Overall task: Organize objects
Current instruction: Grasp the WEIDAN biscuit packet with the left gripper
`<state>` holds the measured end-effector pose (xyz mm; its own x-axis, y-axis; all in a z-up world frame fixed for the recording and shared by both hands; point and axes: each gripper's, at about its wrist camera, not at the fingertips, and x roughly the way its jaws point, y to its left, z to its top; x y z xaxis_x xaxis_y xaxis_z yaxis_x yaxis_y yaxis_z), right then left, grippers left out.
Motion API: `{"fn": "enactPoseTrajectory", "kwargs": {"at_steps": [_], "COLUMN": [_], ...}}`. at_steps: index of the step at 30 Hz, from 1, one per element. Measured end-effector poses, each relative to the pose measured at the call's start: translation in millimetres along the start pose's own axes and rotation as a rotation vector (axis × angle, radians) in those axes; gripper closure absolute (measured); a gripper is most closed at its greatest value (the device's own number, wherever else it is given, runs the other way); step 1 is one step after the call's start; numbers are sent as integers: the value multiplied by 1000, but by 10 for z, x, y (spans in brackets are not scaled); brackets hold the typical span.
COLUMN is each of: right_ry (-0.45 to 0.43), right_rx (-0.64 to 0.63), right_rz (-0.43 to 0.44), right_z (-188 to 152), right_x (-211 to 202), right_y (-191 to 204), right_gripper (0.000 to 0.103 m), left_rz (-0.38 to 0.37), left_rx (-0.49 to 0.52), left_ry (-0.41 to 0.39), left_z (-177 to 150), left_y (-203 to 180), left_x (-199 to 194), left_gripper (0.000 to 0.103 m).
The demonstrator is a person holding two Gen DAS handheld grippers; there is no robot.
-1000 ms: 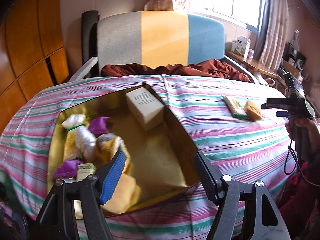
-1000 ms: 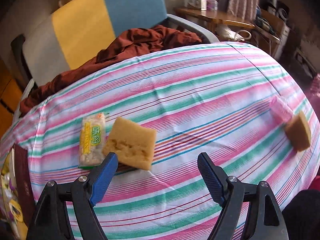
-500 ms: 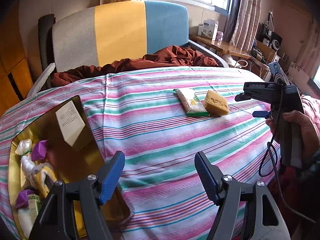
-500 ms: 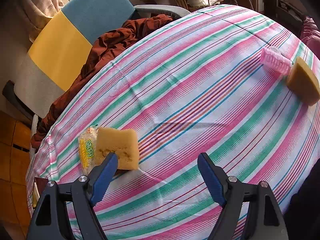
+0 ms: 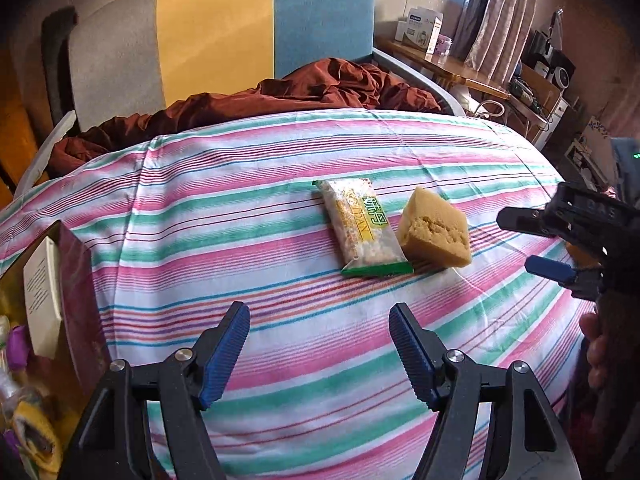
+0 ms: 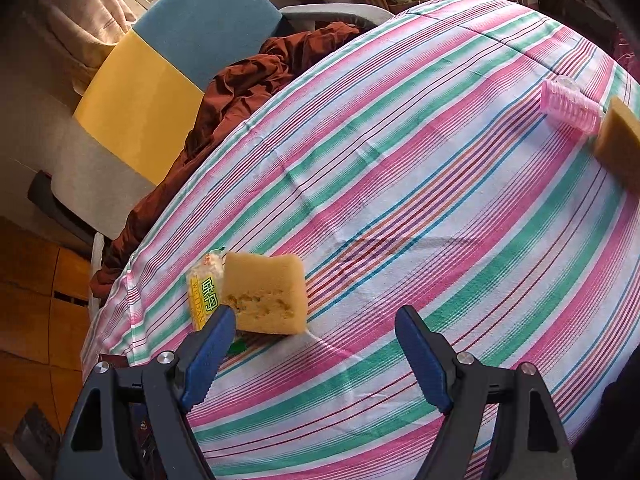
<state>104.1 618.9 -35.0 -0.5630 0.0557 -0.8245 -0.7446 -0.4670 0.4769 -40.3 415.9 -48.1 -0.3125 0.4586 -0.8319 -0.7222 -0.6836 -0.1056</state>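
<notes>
the left gripper [image 5: 320, 344] has its two blue-padded fingers [image 5: 224, 356] spread apart with nothing between them, hanging over bare striped cloth. just beyond them lie one snack packet [image 5: 362, 226], green and yellow with clear film, and one yellow sponge [image 5: 434, 232] that touches the packet's right edge and stands tilted on it. the right gripper [image 6: 316, 344] also has its jaws wide and empty; in its own view its left pad [image 6: 208, 356] sits in front of the near end of the same packet [image 6: 202, 296] and the lower left corner of the same sponge [image 6: 266, 294], though whether it touches them cannot be told. from the left wrist view that gripper [image 5: 532, 242] shows at the right edge, held in a hand [image 5: 600, 344].

farther out on the striped tablecloth [image 6: 420, 208], well apart from the first pair, lie one pink ribbed roller [image 6: 570, 106] and a second sponge [image 6: 620, 140], just beside each other at the cloth's far right. that makes two sponges, one packet and one roller on the cloth.

at the left edge of the left wrist view stands one open box [image 5: 80, 292] with dark red walls, holding one white carton [image 5: 42, 292] and several small purple, white and yellow items, too blurred to count.

behind the table are one chair [image 5: 224, 36] with grey, yellow and blue panels and one rumpled brown cloth [image 5: 280, 96] on its seat.
</notes>
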Motion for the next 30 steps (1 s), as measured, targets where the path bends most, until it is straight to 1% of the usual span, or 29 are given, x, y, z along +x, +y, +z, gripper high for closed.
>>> {"fn": "enactPoseTrajectory", "kwargs": {"at_steps": [5, 10, 13, 15, 19, 20, 22, 23, 24, 25, 27, 30], "right_ry": [6, 11, 18, 25, 33, 35, 38, 39, 40, 43, 45, 49], "right_rx": [21, 39, 41, 41, 33, 33, 37, 38, 39, 41, 45, 40], "right_rz": [14, 23, 25, 22, 9, 6, 1, -1, -4, -8, -8, -14], "right_z": [40, 60, 64, 67, 62, 62, 62, 76, 82, 84, 85, 88], "right_x": [42, 62, 81, 105, 133, 139, 148, 165, 174, 181, 187, 207], "right_y": [-24, -51, -53, -51, -44, -47, -62, -61, -65, -73, -84, -75], "right_gripper": [20, 20, 20, 20, 20, 20, 20, 20, 20, 20, 20, 20], "left_rz": [4, 18, 18, 39, 35, 46, 74, 79, 80, 81, 48, 38], "left_rx": [-36, 4, 22, 49, 30, 31, 52, 59, 60, 53, 6, -18], "left_ry": [23, 13, 26, 44, 79, 90, 52, 41, 24, 8, -2, -21], "left_z": [294, 542, 666, 724, 791, 784, 747, 709, 670, 626, 529, 274], "left_y": [-32, -188, -268, -328, -353, -348, -350, -347, -329, -292, -171, -85], "left_x": [303, 520, 695, 831, 1067, 1130, 1138, 1118, 1082, 1031, 941, 752], "left_gripper": [30, 29, 28, 28, 28, 28, 31, 36, 46, 53, 56, 56]}}
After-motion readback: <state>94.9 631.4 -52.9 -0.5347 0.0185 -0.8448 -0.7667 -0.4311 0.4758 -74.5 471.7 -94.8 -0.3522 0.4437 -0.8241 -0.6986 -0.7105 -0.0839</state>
